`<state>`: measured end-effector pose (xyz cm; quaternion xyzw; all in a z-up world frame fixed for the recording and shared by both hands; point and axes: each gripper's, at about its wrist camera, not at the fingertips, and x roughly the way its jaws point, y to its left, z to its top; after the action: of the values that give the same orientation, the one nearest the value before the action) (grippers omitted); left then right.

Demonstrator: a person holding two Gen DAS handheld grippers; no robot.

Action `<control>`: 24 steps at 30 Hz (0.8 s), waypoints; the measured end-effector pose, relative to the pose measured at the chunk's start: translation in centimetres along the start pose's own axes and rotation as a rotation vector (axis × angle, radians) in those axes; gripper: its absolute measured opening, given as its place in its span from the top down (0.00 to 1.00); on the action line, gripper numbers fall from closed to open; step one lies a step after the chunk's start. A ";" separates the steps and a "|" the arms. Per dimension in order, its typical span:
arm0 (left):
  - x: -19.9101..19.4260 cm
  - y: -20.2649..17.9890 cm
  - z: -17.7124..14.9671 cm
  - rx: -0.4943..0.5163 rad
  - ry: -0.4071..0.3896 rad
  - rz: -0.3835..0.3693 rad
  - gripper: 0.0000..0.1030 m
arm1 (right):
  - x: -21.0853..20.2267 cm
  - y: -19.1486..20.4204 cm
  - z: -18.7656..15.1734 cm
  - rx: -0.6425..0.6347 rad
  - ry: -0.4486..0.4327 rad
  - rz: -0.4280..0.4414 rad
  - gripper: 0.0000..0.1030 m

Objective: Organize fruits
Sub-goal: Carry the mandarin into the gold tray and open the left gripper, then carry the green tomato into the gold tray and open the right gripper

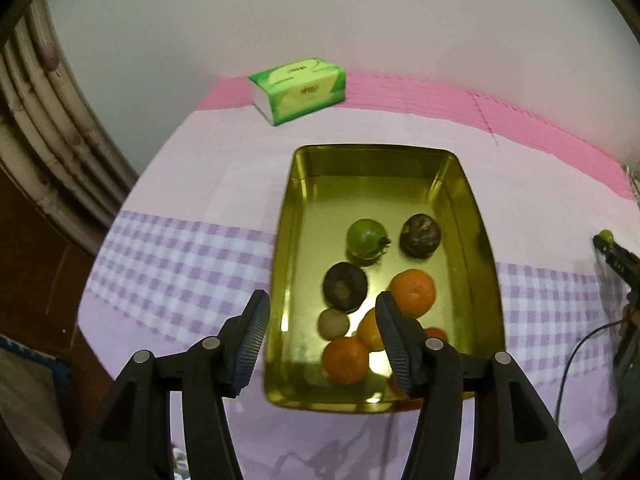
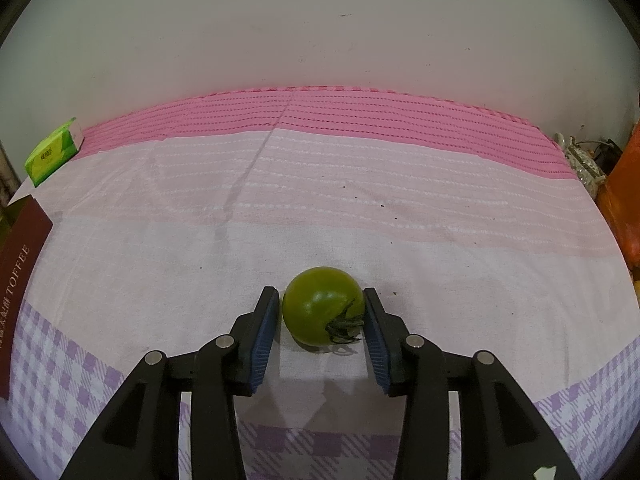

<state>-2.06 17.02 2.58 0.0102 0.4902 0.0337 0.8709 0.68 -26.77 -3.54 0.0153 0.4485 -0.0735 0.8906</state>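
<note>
A gold metal tray [image 1: 484,240] lies on the cloth-covered surface and holds several fruits: a green tomato [image 1: 365,237], two dark round fruits [image 1: 421,235] [image 1: 344,285], oranges [image 1: 414,292] [image 1: 345,359] and a small pale fruit [image 1: 333,322]. My left gripper [image 1: 322,340] is open and empty above the tray's near end. In the right wrist view a green tomato [image 2: 322,305] rests on the cloth between the fingers of my right gripper [image 2: 320,332]. The right pad touches it; a thin gap shows at the left pad. The right gripper with this tomato also shows at the far right of the left wrist view [image 1: 612,254].
A green tissue pack [image 1: 300,88] lies at the back left, seen too in the right wrist view [image 2: 52,156]. A dark red toffee box [image 2: 18,280] is at the left edge. Orange objects [image 2: 624,200] and clutter stand at the right edge. A wall runs behind.
</note>
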 end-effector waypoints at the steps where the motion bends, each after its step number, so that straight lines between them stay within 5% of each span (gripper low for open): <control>1: -0.1 0.1 -0.3 0.003 -0.002 0.010 0.45 | 0.0 0.1 0.0 -0.001 0.000 -0.002 0.62; 7: -0.3 1.1 -1.7 0.025 -0.015 0.058 0.41 | -0.1 0.2 -0.1 0.003 0.000 0.000 0.67; 16: 0.1 2.9 -2.1 -0.055 -0.004 0.031 0.38 | -0.9 1.4 0.4 0.007 0.034 -0.001 0.68; 24: 0.9 4.4 -2.3 -0.133 0.032 0.048 0.38 | -5.7 10.9 1.2 -0.123 -0.010 0.194 0.68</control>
<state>-3.75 21.44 0.86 -0.0364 0.5003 0.0870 0.8607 -0.18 -15.46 1.31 0.0036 0.4441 0.0406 0.8950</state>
